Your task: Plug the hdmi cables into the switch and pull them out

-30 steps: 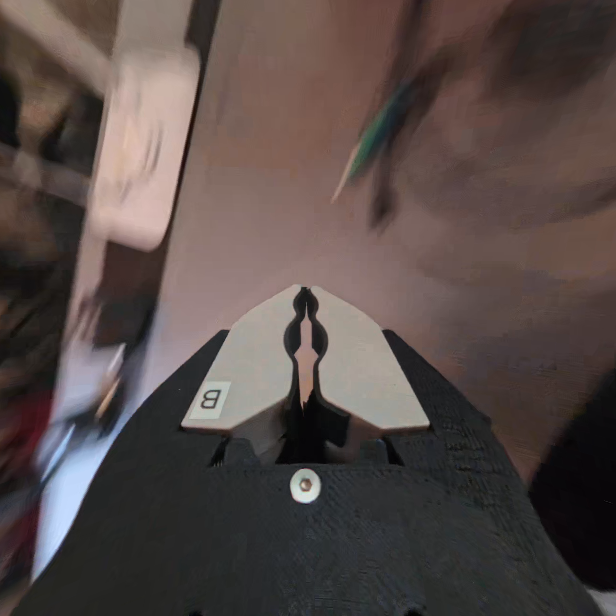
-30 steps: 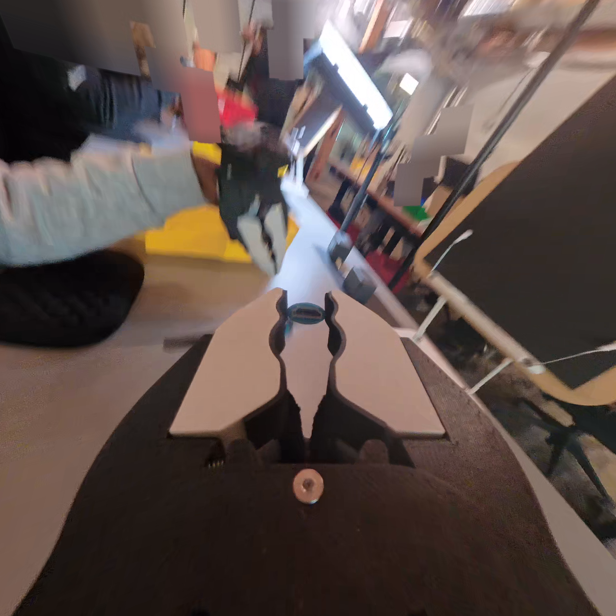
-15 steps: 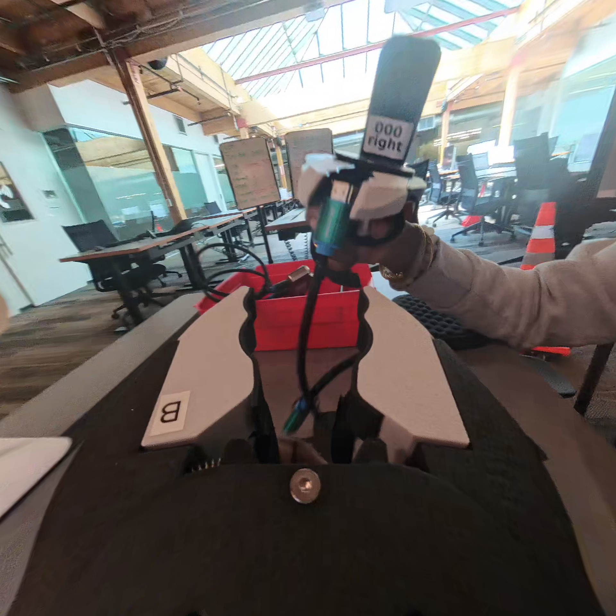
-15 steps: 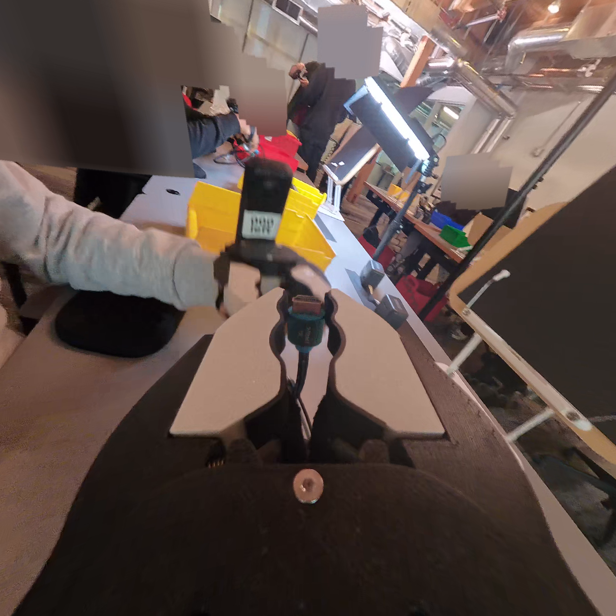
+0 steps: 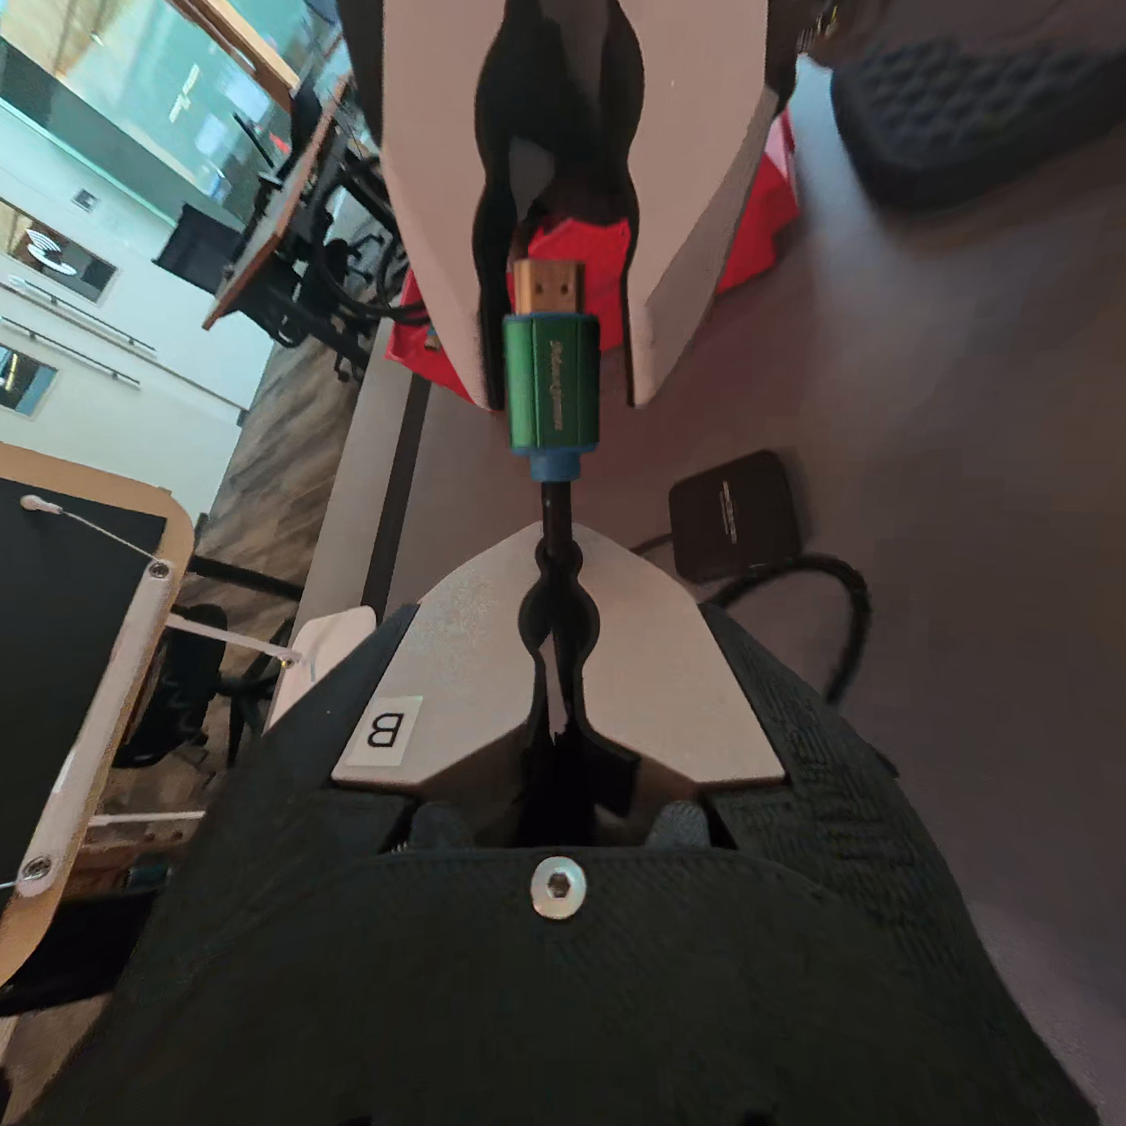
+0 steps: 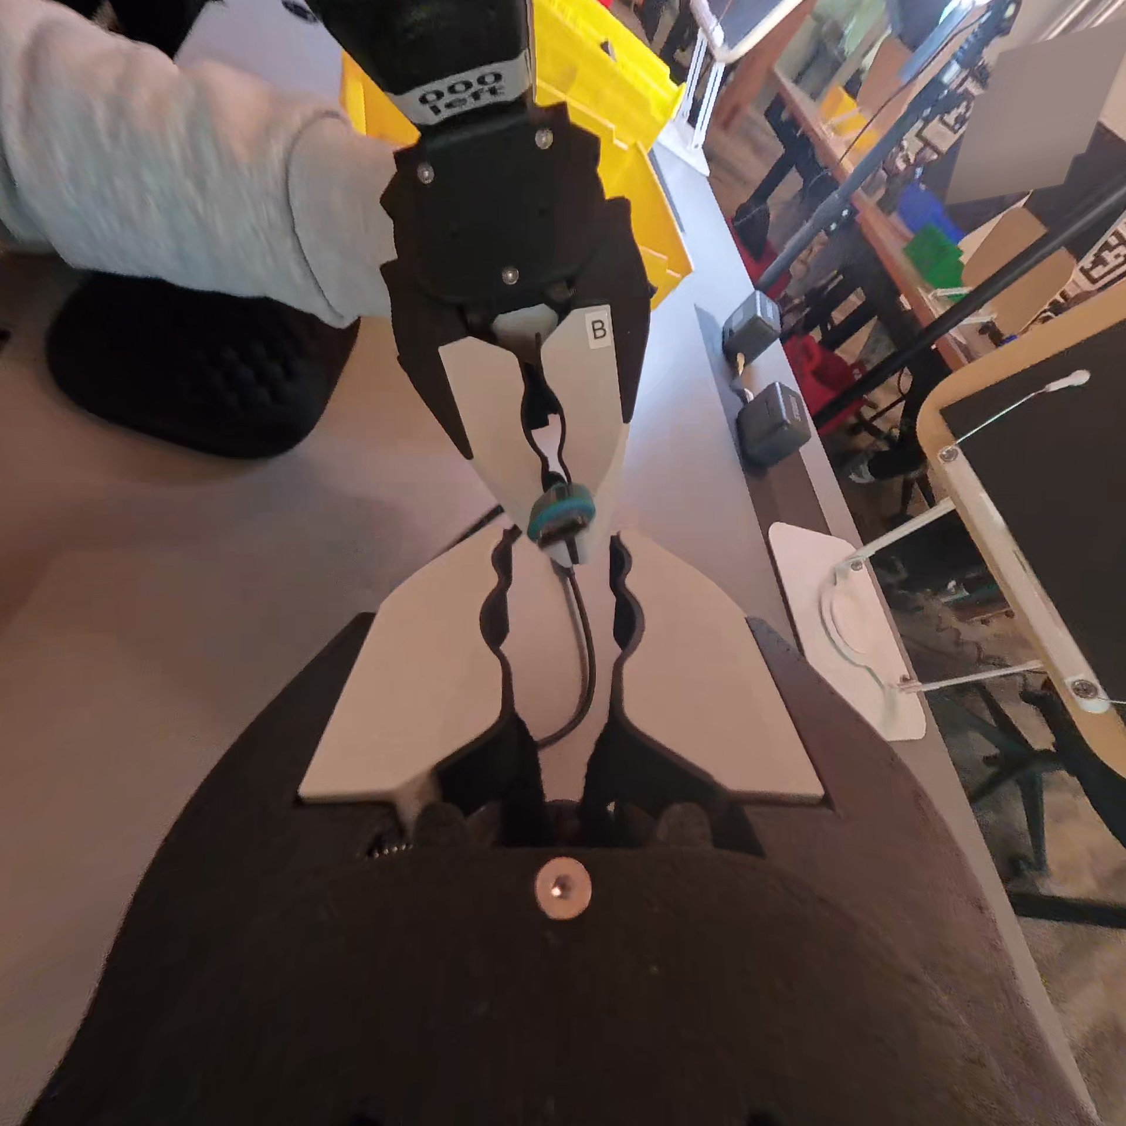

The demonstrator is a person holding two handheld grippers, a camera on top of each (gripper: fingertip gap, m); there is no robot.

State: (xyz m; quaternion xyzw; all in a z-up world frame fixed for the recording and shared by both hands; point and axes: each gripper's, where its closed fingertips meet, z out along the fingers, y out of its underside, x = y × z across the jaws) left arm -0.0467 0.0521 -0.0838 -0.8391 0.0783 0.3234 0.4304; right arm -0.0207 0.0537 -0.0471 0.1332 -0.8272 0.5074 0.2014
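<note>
Left gripper [image 5: 557, 542] now pinches cable [image 5: 555, 518]; right gripper [image 6: 557, 539] apparently released plug [image 5: 551, 381].

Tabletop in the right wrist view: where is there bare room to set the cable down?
Bare tabletop lies left of the right gripper, below the black cushion. It is crowded ahead, around the left gripper, HDMI plug and yellow bin.

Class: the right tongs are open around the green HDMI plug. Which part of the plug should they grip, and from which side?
Grip the green shell, on its two narrow sides, coming from the gold tip end, where the right tongs already straddle it. The shell is rigid and flat-sided; the left tongs are shut on the cable just behind it, pointing it that way.
</note>
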